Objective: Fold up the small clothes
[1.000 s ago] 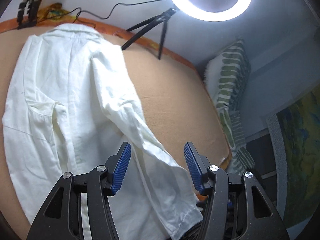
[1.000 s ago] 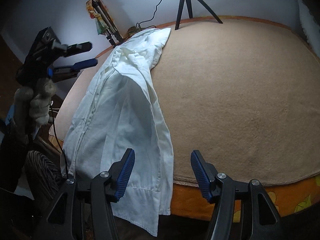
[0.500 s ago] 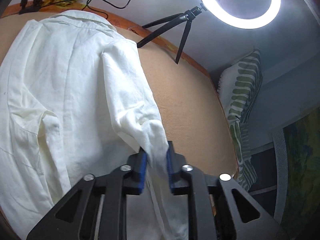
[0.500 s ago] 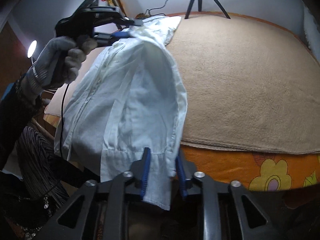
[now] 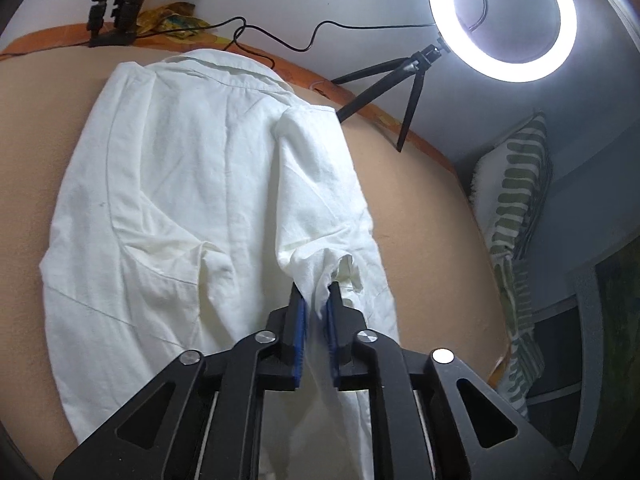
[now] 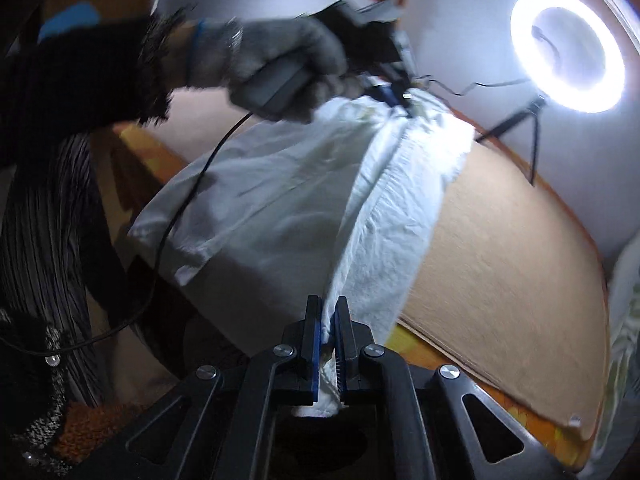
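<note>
A white shirt (image 5: 180, 208) lies spread on the tan blanket (image 5: 424, 220), collar at the far side. My left gripper (image 5: 316, 292) pinches the sleeve (image 5: 316, 200) between its blue pads, which are easing apart with the cloth still held. In the right wrist view the shirt (image 6: 280, 208) is blurred and stretched between both tools. My right gripper (image 6: 329, 308) is shut on a bunched fabric edge near the bed's front edge. Farther off, a gloved hand (image 6: 280, 68) holds the left gripper (image 6: 394, 96) on the cloth.
A lit ring light (image 5: 504, 73) on a black tripod (image 5: 412, 92) stands at the blanket's far right edge. A striped pillow (image 5: 516, 208) leans at the right. A black stand (image 5: 114, 12) and a cable sit at the far edge. The person's dark clothing (image 6: 44, 216) fills the left.
Both grippers went from open to closed on the shirt. The left took the sleeve and drew it up. The right took a lower edge, swung sideways and rolled, pulling the cloth taut.
</note>
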`<move>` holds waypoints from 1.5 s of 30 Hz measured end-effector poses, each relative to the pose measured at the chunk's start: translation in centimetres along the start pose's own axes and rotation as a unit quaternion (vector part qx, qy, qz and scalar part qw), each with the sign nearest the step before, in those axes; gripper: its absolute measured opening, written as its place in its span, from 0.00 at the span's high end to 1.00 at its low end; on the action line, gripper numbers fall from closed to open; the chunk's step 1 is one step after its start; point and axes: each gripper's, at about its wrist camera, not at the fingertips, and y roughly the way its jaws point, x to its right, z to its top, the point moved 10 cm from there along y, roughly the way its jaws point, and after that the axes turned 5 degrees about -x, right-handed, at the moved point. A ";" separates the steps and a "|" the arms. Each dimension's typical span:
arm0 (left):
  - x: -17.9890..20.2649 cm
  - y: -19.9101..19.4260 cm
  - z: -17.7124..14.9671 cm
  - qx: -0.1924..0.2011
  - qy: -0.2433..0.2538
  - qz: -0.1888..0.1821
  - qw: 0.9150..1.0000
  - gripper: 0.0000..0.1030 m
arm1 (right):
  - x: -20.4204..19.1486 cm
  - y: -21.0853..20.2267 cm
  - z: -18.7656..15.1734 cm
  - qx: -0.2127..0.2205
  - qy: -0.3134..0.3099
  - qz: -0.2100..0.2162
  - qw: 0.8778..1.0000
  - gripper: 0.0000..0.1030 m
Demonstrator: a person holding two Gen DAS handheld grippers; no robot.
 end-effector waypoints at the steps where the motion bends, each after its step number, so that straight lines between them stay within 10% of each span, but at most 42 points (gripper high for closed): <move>1: -0.1 -0.2 -0.1 0.002 0.003 0.006 1.000 0.84 | -0.7 0.6 0.1 -0.006 -0.016 -0.004 1.000 0.96; 5: -0.4 -1.5 -0.1 0.010 0.018 0.022 1.000 0.74 | -3.4 1.6 0.0 -0.023 -0.036 0.056 0.998 0.75; 9: -0.6 -3.2 0.1 0.026 0.026 0.024 0.999 0.74 | -4.2 -1.5 -0.6 0.004 -0.031 0.137 0.990 0.74; 14: -0.3 -7.8 -1.6 0.053 0.043 0.017 0.998 0.74 | 3.1 -3.6 -2.0 0.056 0.132 0.126 0.982 0.68; 19: -0.6 -11.3 -8.1 0.039 0.051 0.013 0.998 0.72 | 8.4 -0.6 -5.3 0.039 0.260 0.141 0.954 0.66; 22: -1.4 -12.5 -12.4 0.024 0.049 0.017 0.998 0.58 | 8.5 0.9 -5.6 0.032 0.275 0.179 0.944 0.65; 30: -4.4 -12.8 -21.7 -0.012 0.001 0.034 0.999 0.58 | 7.1 3.4 -4.8 0.014 0.284 0.237 0.929 0.64; 45: 8.7 -4.3 -27.4 -0.046 0.055 -0.096 0.993 0.58 | 11.9 0.1 9.2 0.074 0.167 0.183 0.966 0.48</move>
